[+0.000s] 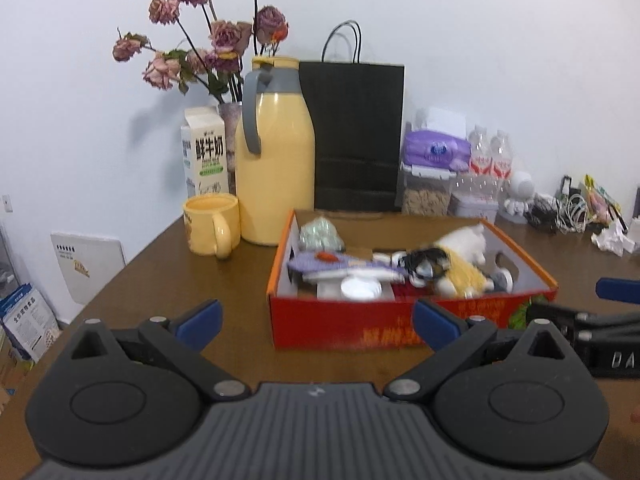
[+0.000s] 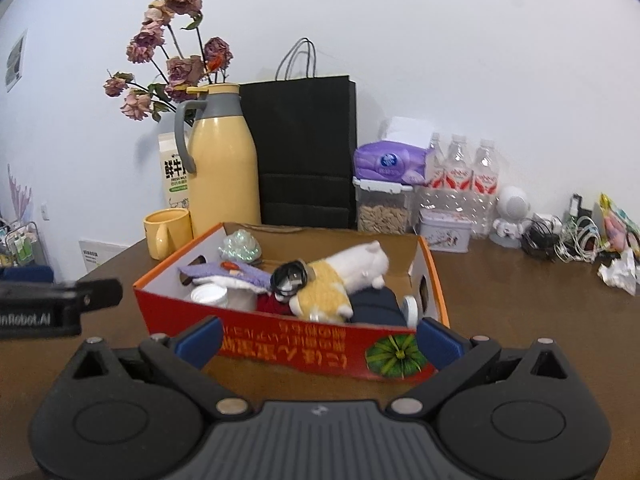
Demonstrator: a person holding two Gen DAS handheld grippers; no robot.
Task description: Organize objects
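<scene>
- Left wrist view showed my left claw (image 1: 318,322) spread wide with nothing between its blue-padded fingers (image 1: 200,319), hovering above the brown wooden table (image 1: 168,280).
- Just ahead of that claw and a little to its right sat the red cardboard box (image 1: 348,324), open-topped, with an orange rim and pale inner walls.
- Right wrist view showed my right claw (image 2: 320,338) also spread wide and empty, its fingers framing the near wall of the same box, which lay directly ahead and close.
- Inside the box, beyond my right claw, lay a soft white and yellow plush toy (image 2: 340,280), a coil of black cable (image 2: 289,276), a purple cloth item (image 2: 228,274), a round white lid (image 2: 208,294) and a shimmery greenish ball (image 2: 239,245). I judged they were gathered there because the box served as the collecting bin.
- Farther ahead and to the left stood a smooth yellow jug (image 2: 222,168) with a grey handle, and a matching yellow mug (image 2: 168,232) beside it.
- Behind the box stood a matte black paper bag (image 2: 304,148), upright against the wall.
- Far ahead to the right lay tangled cables (image 2: 568,236) and crumpled white paper (image 2: 618,272), loose on the table; I judged these were likely still to be sorted.
- I held both claws low and ready at the box's near side, apart from each other.
</scene>
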